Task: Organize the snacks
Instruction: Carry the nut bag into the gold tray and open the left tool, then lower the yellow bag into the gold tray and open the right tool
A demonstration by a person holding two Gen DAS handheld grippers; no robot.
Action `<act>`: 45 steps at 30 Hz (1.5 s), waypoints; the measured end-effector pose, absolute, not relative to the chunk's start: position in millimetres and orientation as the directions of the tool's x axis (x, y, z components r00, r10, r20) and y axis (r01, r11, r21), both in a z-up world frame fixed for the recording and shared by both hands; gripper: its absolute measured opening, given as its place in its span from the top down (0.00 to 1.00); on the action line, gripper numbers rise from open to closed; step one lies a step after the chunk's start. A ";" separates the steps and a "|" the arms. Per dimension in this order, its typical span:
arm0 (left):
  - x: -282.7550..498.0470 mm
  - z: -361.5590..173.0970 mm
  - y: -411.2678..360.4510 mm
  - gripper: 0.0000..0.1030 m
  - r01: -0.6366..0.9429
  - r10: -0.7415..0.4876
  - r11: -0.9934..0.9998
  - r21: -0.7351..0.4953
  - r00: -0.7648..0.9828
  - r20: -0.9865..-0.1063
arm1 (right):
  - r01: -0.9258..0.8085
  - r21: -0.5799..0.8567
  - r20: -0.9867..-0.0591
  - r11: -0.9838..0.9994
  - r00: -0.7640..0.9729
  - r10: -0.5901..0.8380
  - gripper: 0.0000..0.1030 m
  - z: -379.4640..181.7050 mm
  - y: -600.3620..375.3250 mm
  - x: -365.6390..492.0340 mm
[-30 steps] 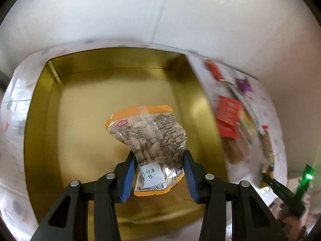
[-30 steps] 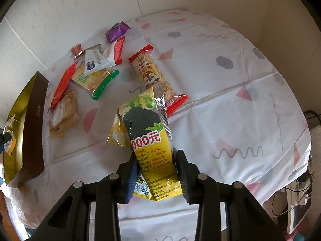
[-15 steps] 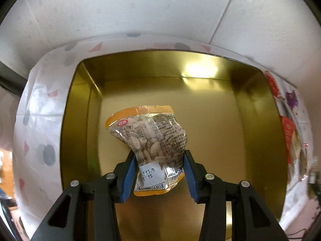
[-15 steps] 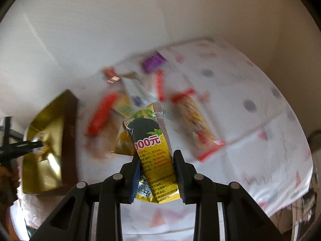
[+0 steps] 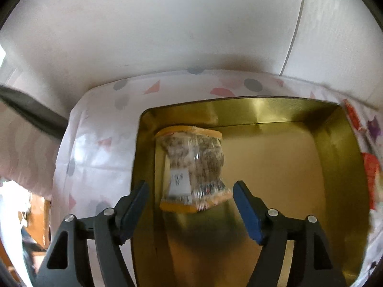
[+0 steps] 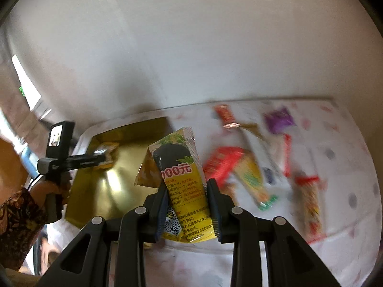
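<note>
Left gripper [image 5: 190, 198] jaws have just been opening, releasing the clear nut packet [image 5: 192, 167], which is lying ahead between them in the gold tin [image 5: 335, 167]. Right gripper [image 6: 185, 204] is clamping the yellow sachet's [image 6: 178, 165] lower half, the tin sitting ahead to its left. Light, crinkly, slippery film probably; pinching low near the seam looks safest.

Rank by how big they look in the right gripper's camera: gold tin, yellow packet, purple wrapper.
1. gold tin
2. yellow packet, though it is nearest the camera, which flatters it
3. purple wrapper, blurred and farther off
</note>
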State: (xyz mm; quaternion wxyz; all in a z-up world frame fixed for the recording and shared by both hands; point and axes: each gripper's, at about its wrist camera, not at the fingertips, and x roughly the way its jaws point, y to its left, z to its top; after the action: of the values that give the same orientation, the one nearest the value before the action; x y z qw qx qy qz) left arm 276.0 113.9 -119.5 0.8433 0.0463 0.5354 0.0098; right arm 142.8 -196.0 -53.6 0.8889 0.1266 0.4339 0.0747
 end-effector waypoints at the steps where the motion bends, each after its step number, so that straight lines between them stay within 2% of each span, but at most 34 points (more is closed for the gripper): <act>1: 268.9 -116.8 117.7 0.26 0.010 0.055 0.998 0.066 0.425 -0.904 | -0.057 0.286 -0.754 0.956 0.603 0.261 0.70 -52.6 -187.1 149.2; 6: 233.8 -112.2 129.7 0.26 -0.121 -0.071 0.983 -0.136 0.431 -0.900 | -0.187 0.307 -0.762 0.933 0.539 0.358 0.70 -56.6 -148.5 180.7; 12: 182.7 -108.7 137.3 0.26 -0.195 -0.123 0.954 -0.228 0.439 -0.890 | -0.273 0.346 -0.798 0.897 0.417 0.435 0.70 -79.3 -103.7 220.8; 27: 128.5 -99.0 148.4 0.25 -0.261 -0.099 0.936 -0.236 0.448 -0.889 | -0.277 0.292 -0.876 0.915 0.306 0.372 0.70 -123.9 -46.4 293.2; 34: 103.4 -96.7 157.8 0.25 -0.296 -0.064 0.931 -0.215 0.446 -0.893 | -0.177 0.314 -0.874 0.933 0.329 0.357 0.70 -142.0 -36.6 318.0; 38: 90.2 -95.1 162.9 0.25 -0.320 -0.045 0.925 -0.204 0.440 -0.897 | -0.100 0.366 -0.855 0.925 0.357 0.376 0.66 -151.7 -31.7 330.5; 41: 82.5 -94.9 167.6 0.25 -0.339 -0.035 0.919 -0.201 0.437 -0.899 | -0.094 0.400 -0.847 0.912 0.342 0.406 0.61 -151.5 -29.7 332.6; 45: 81.4 -97.5 170.7 0.24 -0.348 -0.038 0.914 -0.207 0.436 -0.899 | -0.120 0.405 -0.839 0.906 0.344 0.421 0.60 -140.8 -32.2 323.2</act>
State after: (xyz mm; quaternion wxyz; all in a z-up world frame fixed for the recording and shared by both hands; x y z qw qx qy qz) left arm 81.4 170.7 -97.5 0.8270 -0.1848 0.5226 0.0939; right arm 323.2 -32.2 -140.8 0.8082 0.1371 0.5478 0.1674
